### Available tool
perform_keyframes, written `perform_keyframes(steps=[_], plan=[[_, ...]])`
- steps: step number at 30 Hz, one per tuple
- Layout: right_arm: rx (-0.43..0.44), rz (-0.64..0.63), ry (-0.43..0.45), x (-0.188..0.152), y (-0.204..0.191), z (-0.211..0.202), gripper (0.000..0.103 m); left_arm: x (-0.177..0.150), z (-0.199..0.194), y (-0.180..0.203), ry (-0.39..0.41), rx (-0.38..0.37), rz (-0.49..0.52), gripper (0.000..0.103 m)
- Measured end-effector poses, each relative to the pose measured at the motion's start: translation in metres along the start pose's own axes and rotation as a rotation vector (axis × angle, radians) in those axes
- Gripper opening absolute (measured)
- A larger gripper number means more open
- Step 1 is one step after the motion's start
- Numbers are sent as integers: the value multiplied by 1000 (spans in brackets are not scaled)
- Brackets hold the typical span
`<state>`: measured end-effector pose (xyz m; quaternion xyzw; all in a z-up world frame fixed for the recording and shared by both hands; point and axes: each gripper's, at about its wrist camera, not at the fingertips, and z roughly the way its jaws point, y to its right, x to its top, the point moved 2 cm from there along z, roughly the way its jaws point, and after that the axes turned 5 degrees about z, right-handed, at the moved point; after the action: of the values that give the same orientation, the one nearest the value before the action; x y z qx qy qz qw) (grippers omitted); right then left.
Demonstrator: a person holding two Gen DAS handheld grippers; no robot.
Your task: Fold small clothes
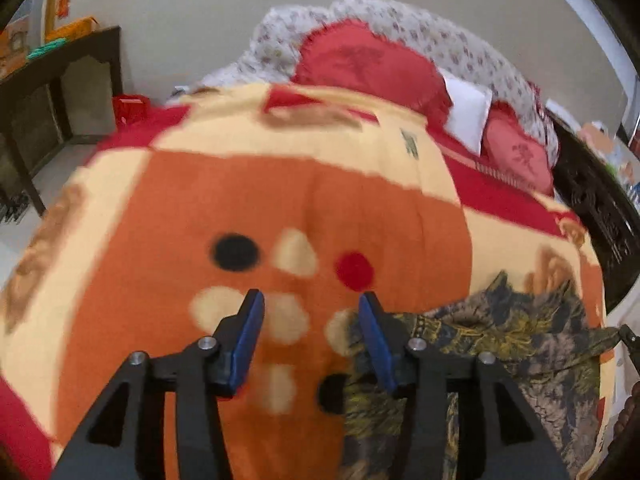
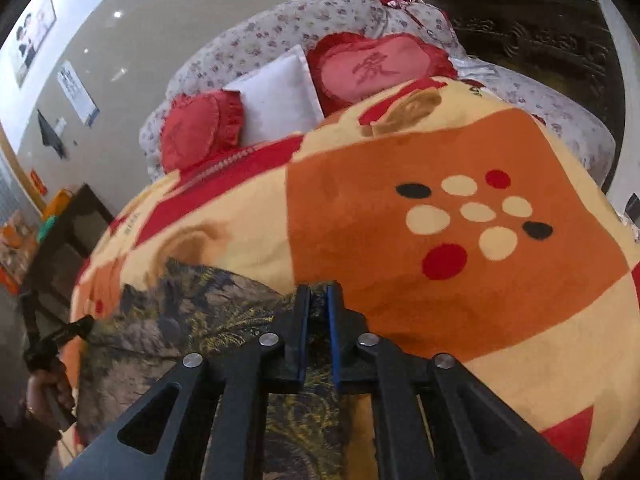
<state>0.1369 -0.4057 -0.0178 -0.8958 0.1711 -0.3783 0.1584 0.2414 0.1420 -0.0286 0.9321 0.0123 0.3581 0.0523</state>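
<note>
A dark garment (image 1: 500,332) with a yellow and grey leaf print lies spread on the orange, cream and red blanket (image 1: 200,200). My left gripper (image 1: 310,300) stands open over the blanket, nothing between its blue pads; its right finger rests at the garment's left edge. In the right wrist view the garment (image 2: 192,308) stretches to the left, and my right gripper (image 2: 319,300) has its jaws almost together on the garment's right edge, with printed cloth filling the narrow gap. The left gripper (image 2: 72,330) shows at that view's far left, held by a hand (image 2: 48,392).
The blanket (image 2: 460,312) covers a round bed. Red heart cushions (image 2: 200,128) and a white pillow (image 2: 276,96) lie at its head against a floral headboard (image 2: 280,28). A dark wooden table (image 1: 60,80) stands to the left, carved dark furniture (image 2: 540,40) to the right.
</note>
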Motion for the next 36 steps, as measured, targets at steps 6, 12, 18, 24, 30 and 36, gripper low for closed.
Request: perform_keyframes(steps=[6, 12, 18, 24, 30, 36], plan=[[-18, 35, 120, -18, -6, -55, 24, -38, -69, 23, 77, -80, 87, 51], [-54, -158, -73, -103, -60, -30, 22, -115, -49, 77, -11, -12, 263, 13], [-70, -66, -151, -147, -9, -20, 22, -125, -31, 46, -25, -50, 158, 27], [-99, -152, -105, -153, -15, -22, 25, -127, -32, 53, -5, -26, 177, 27], [-124, -181, -36, -160, -20, -26, 26, -128, -32, 41, -12, -99, 114, 28], [-107, -164, -29, -161, -15, -26, 27, -130, -33, 41, -11, -88, 123, 29]])
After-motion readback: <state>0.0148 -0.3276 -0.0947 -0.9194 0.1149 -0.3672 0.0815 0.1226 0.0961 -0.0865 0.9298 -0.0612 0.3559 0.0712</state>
